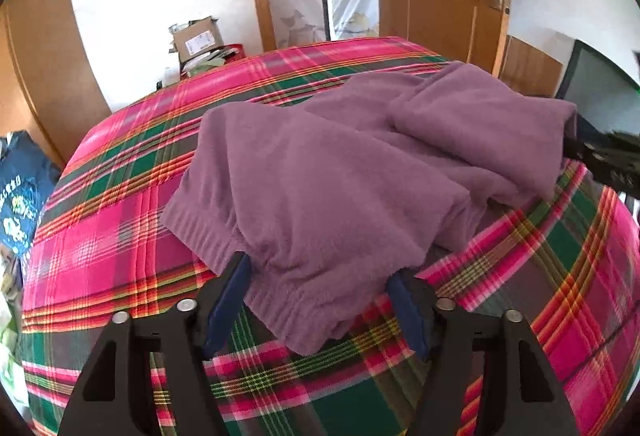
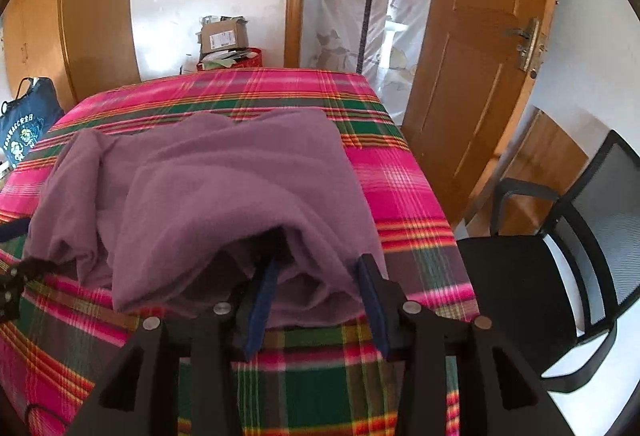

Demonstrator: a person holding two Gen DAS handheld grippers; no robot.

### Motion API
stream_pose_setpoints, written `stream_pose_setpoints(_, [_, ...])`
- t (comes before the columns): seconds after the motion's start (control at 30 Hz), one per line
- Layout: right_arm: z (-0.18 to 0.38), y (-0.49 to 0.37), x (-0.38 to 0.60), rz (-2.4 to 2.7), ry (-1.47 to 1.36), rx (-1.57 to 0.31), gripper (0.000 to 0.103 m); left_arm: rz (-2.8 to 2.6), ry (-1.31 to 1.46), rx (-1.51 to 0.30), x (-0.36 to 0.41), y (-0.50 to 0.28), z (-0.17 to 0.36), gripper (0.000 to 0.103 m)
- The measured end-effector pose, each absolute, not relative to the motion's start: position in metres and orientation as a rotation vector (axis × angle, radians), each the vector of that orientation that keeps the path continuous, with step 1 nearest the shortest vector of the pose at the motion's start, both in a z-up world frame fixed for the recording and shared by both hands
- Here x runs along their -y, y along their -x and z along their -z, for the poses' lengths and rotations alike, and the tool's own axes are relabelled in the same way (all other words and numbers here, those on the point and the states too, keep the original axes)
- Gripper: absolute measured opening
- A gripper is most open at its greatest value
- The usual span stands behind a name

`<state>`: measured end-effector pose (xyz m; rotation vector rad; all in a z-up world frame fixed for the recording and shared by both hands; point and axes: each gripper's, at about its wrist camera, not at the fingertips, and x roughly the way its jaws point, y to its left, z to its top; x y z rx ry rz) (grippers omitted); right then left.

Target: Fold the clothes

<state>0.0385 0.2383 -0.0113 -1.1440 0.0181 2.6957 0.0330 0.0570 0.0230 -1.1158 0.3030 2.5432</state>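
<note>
A: Report the largest surface first.

B: A table under a plaid cloth point(image 1: 120, 236) in pink, green and red fills both views. Behind it stand a wooden door point(image 2: 480, 95) and a cardboard box point(image 1: 198, 37); an office chair point(image 2: 560, 256) sits at the table's right side.

A: Location of the garment?

B: A purple fleece garment point(image 1: 320, 163) lies bunched on the cloth, its ribbed hem toward the left gripper.

A: Left gripper condition?

B: The left gripper point(image 1: 320, 272) has its jaws apart, one to each side of the hem edge. Fabric sits between them; whether the pads press it cannot be told.

A: Right gripper condition?

B: The right gripper point(image 2: 318, 268) is partly open. Its left finger reaches under a draped fold, the other finger lies against the outside. A firm clamp cannot be confirmed.
</note>
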Motion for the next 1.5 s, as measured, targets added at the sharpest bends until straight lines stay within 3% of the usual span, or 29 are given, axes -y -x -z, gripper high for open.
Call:
stream_pose_setpoints(0.17, [0.012, -0.049, -0.236, -2.754, 1.131, -0.035, 0.042, -2.551, 1.111, -0.201, -0.044, -0.031, -0.030, 0.046])
stream_pose_setpoints(0.3, [0.018, -0.042, -0.233, -2.708, 1.133, 0.052, 0.043, -2.560, 1.110, -0.204, -0.042, -0.032, -0.029, 0.046])
stream_pose_setpoints(0.53, [0.031, -0.025, -0.244, -2.694, 1.204, -0.061, 0.043, -2.582, 1.123, -0.269, -0.055, -0.018, -0.026, 0.049])
stream_pose_setpoints(0.6, [0.032, -0.020, -0.249, -2.693, 1.206, -0.128, 0.045, -2.579, 1.110, -0.245, -0.054, -0.015, -0.027, 0.044])
stream_pose_setpoints(0.63, [0.031, -0.018, -0.252, -2.685, 1.199, -0.173, 0.042, -2.571, 1.107, -0.225, -0.053, -0.014, -0.029, 0.040])
stream_pose_setpoints(0.7, [0.030, -0.016, -0.259, -2.668, 1.185, -0.265, 0.029, -2.570, 1.093, -0.200, -0.049, -0.015, -0.033, 0.023])
stream_pose_setpoints(0.73, [0.028, -0.016, -0.260, -2.667, 1.180, -0.288, 0.018, -2.583, 1.077, -0.199, -0.046, -0.017, -0.037, 0.021])
stream_pose_setpoints(0.8, [0.024, -0.019, -0.262, -2.694, 1.164, -0.347, 0.015, -2.611, 1.047, -0.195, -0.040, -0.021, -0.044, 0.013])
stream_pose_setpoints(0.93, [0.010, -0.034, -0.266, -2.743, 1.090, -0.441, 0.010, -2.701, 1.004, -0.126, -0.011, -0.030, -0.062, 0.011])
stream_pose_setpoints(1.33, [-0.054, -0.104, -0.251, -2.903, 0.937, -0.545, 0.008, -2.865, 0.891, -0.024, 0.065, -0.102, -0.117, 0.010])
stream_pose_setpoints(1.5, [-0.046, -0.132, -0.247, -2.902, 1.018, -0.544, 0.008, -2.891, 0.946, -0.052, 0.098, -0.146, -0.109, 0.010])
